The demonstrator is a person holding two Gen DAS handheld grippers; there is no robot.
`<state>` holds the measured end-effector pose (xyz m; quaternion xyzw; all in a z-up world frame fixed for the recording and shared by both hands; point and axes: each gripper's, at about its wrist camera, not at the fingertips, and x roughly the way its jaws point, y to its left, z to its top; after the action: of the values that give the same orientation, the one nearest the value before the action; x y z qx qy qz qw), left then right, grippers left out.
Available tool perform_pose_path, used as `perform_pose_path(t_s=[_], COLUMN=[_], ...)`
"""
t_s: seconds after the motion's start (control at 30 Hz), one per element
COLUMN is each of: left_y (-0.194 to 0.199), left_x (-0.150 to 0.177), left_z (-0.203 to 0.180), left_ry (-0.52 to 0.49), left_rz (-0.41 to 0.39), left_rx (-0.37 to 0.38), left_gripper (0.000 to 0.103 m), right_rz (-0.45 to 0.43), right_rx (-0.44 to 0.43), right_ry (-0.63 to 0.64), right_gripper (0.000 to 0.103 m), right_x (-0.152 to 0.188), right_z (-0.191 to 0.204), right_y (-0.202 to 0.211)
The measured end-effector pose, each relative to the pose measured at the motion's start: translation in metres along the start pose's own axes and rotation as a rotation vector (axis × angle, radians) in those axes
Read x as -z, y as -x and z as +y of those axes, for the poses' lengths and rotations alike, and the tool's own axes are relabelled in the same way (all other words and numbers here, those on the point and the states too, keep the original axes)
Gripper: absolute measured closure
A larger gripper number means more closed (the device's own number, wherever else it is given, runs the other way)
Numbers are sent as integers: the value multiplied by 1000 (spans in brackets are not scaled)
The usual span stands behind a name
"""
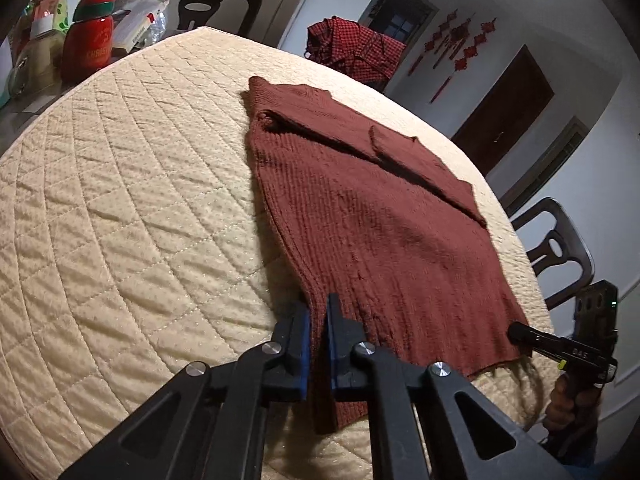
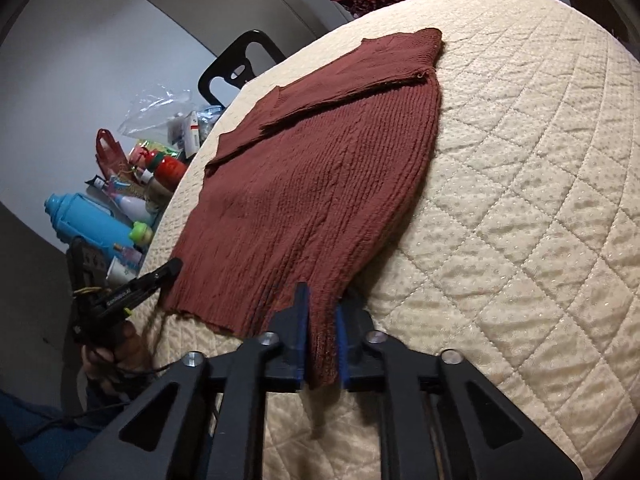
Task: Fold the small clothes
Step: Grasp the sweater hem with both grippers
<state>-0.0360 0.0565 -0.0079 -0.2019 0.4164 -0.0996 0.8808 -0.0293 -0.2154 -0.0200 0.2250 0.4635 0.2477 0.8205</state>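
A rust-red ribbed knit sweater [image 1: 380, 208] lies flat on the cream quilted table cover [image 1: 120, 200], with its sleeves folded across the upper body. My left gripper [image 1: 318, 316] is shut on the sweater's near hem corner, the knit pinched between the blue pads. My right gripper [image 2: 320, 308] is shut on the other near hem corner of the sweater [image 2: 320, 168]. Each gripper shows in the other's view: the right gripper [image 1: 518, 332] sits at the hem's far end, and the left gripper [image 2: 174, 266] is held by a hand.
A red checked cloth [image 1: 356, 48] is bunched at the table's far edge. Black chairs [image 1: 218, 4] [image 1: 560, 248] stand around the table. Beside the cover are a red reindeer-topped bottle [image 1: 90, 36], a blue bottle [image 2: 92, 224], plastic bags and small packets.
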Motion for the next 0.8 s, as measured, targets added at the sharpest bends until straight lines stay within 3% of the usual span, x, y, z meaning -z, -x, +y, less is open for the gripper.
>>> perform_pose_path(t_s=[0.17, 0.37, 0.8], left_y=[34, 65, 53], left_x=[-9, -13, -47], left_z=[1, 7, -3], left_ry=[2, 23, 0], left_rz=[-90, -166, -222], left_rx=[84, 114, 151], left_gripper=[95, 95, 95], right_rz=[-71, -128, -195], right_rx=[-78, -129, -147], right_ry=[11, 19, 33], right_gripper=[95, 95, 95], right_x=[4, 6, -27], right_z=[3, 6, 6], right_y=[30, 59, 54])
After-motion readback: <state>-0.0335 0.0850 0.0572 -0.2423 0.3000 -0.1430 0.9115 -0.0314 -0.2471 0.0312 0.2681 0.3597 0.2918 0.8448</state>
